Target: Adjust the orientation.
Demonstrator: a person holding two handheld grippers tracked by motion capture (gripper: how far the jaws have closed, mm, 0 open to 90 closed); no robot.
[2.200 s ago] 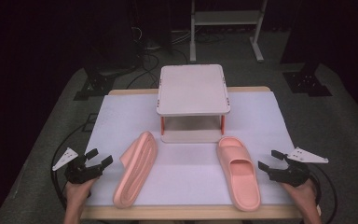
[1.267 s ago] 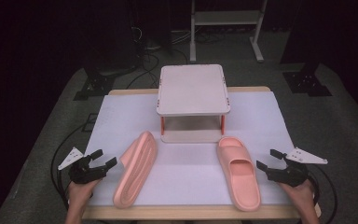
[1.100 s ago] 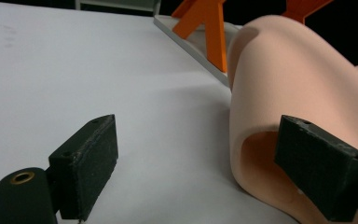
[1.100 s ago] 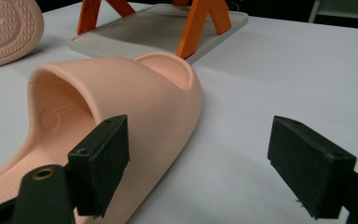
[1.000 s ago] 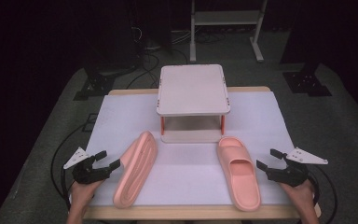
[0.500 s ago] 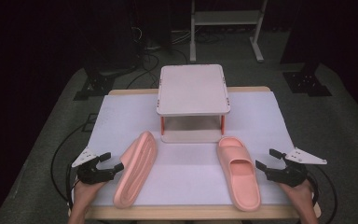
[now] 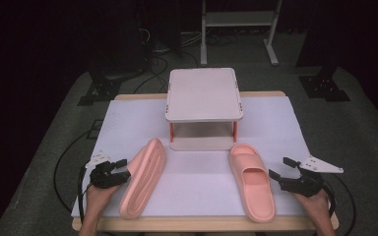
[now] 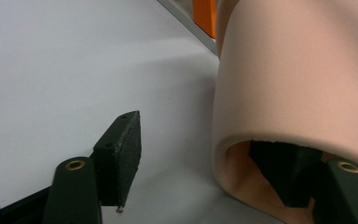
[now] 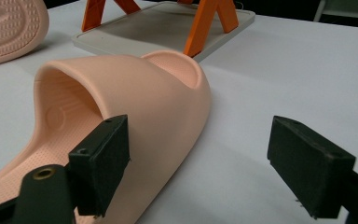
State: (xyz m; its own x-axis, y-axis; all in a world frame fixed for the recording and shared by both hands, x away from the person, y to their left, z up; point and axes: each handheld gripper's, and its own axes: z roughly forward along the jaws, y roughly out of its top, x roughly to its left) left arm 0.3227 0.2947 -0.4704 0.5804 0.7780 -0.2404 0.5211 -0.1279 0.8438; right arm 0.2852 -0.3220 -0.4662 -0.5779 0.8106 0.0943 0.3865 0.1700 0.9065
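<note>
Two pink slippers lie on the white-covered table (image 7: 202,182). The left slipper (image 7: 143,178) rests tilted with its ribbed sole showing; the right slipper (image 7: 252,181) sits upright. My left gripper (image 7: 119,168) is open at the left slipper's side. In the left gripper view one jaw reaches inside the strap (image 8: 298,84) opening and the other stays outside over the table, so the left gripper (image 8: 198,154) straddles the strap's edge. My right gripper (image 7: 281,170) is open just right of the right slipper (image 9: 135,102), with the right gripper (image 9: 205,161) apart from it.
A small two-level rack (image 7: 204,93) with orange legs stands at the table's middle back, its base tray (image 9: 168,23) just beyond the slippers. The left slipper's sole (image 9: 9,23) appears far off in the right gripper view. Cables trail off both table sides.
My left gripper has moved right, from off the table's left edge up to the left slipper, and one jaw now sits inside the strap. The right gripper has barely moved.
</note>
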